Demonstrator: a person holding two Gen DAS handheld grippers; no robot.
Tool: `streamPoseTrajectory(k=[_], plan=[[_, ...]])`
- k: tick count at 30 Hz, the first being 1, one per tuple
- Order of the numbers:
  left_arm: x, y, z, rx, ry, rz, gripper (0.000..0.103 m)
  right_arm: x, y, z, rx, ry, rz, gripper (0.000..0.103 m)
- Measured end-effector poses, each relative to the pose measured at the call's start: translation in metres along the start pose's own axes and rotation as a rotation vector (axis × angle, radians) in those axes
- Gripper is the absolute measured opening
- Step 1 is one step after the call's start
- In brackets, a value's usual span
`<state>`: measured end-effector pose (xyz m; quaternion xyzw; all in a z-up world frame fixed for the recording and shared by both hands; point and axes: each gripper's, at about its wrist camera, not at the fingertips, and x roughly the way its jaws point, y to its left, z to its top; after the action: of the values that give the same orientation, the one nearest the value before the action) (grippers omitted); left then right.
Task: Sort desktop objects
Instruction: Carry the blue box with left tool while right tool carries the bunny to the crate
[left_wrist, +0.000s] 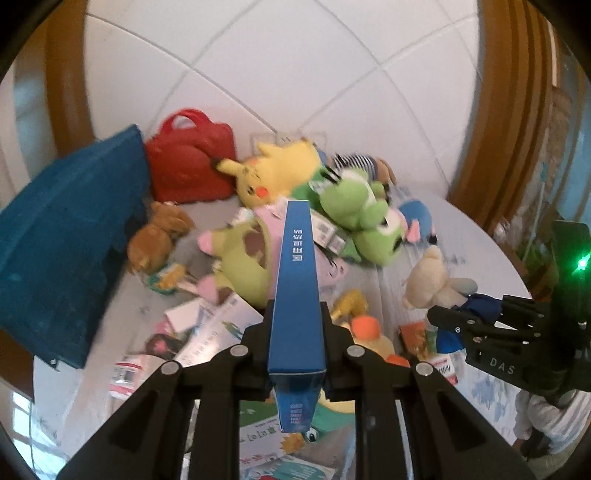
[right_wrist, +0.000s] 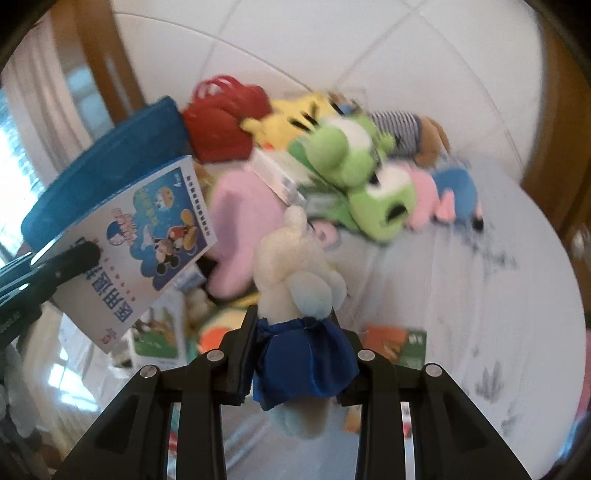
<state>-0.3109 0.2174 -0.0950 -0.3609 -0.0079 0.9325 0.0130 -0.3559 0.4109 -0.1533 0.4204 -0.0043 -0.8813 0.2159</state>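
Meanwhile, a blue box (left_wrist: 297, 295) is being clamped edge-up between the closed left gripper (left_wrist: 296, 332) jaws, above the table (left_wrist: 461, 229) clutter, while a white plush toy (right_wrist: 295, 266) in blue cloth is being pinched by the right gripper (right_wrist: 295, 354).

Bright, even daylight fills both views; fisheye bending curves the edges into dark corners, and motion blur smears the right-wrist view most.

Two claws (left_wrist: 296, 339) (right_wrist: 295, 350); one blue box (left_wrist: 295, 280); one red bag (left_wrist: 190, 162); one blue bin (left_wrist: 70, 236); two green frog plushes (left_wrist: 351, 199) (left_wrist: 380, 240).
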Motion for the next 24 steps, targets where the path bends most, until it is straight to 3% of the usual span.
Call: streamPoseTrajectory(k=[15,24], plan=[[-0.084,0.083,-0.021,-0.181,-0.12,0.185,0.018,-0.022,0.111,0.044,-0.232,-0.102,0.164,0.032],[-0.134,0.155,-0.033,-0.16,-0.183,0.211,0.018,-0.029,0.205,0.052,-0.267,-0.173,0.191,0.032]])
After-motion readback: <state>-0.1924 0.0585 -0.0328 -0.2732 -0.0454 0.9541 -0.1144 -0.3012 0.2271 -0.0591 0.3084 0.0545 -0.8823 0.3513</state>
